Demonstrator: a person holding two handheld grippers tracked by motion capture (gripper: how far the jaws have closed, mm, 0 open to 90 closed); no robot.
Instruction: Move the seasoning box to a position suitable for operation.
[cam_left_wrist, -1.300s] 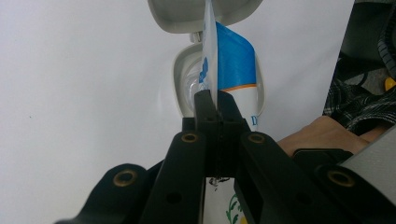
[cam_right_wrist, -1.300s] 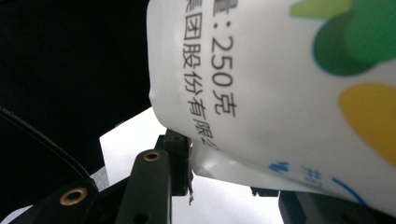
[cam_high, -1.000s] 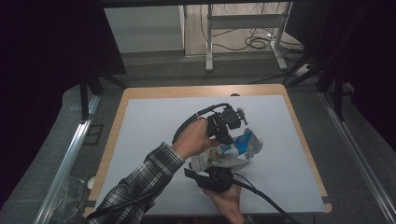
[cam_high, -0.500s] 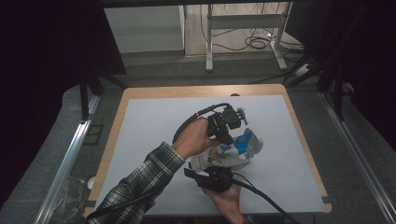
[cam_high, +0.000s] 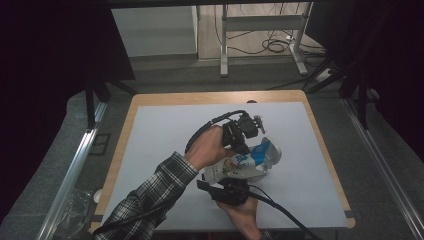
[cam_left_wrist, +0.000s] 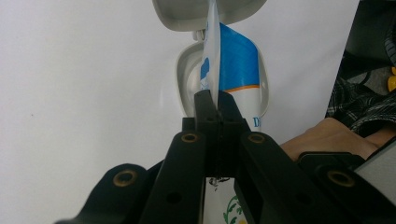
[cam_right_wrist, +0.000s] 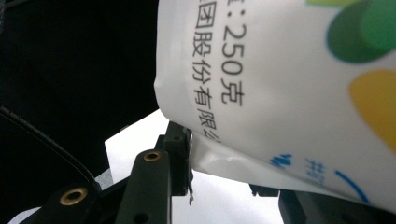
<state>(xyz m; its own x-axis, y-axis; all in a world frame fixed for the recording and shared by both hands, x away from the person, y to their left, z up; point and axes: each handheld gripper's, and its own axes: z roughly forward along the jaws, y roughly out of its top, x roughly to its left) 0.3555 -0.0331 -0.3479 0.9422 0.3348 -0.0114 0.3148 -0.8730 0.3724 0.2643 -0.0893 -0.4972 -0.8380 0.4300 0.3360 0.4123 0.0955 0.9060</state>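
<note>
Your left gripper has its jaws pinched together on a thin white sheet that rises edge-on out of the open mouth of a pouch, a wipe by the look of it. The pouch's round white lid is flipped up beyond it. In the high view this gripper comes at the pouch from the far side, your left hand wrapped around its body, cable looping over the wrist and a plaid sleeve slanting in from the lower left.

Your right gripper clamps the pouch's bottom edge, jaws partly closed with the seam between them: one finger presses the crimped edge, the other shows just past it. From above, that gripper sits at the near end of the pouch, your right hand entering from the bottom edge, palm behind the tool.

The pouch lies near the middle of the white table top, stretched between the two grippers, its blue cap end pointing toward the right.

Printed on the white film, black characters run up the side beside "250", with a weight character after it; the rest of the line is cut off by the fold. Green and yellow blobs and blue strokes fill the front, and a blue panel with an orange stripe sits by the opening.
</note>
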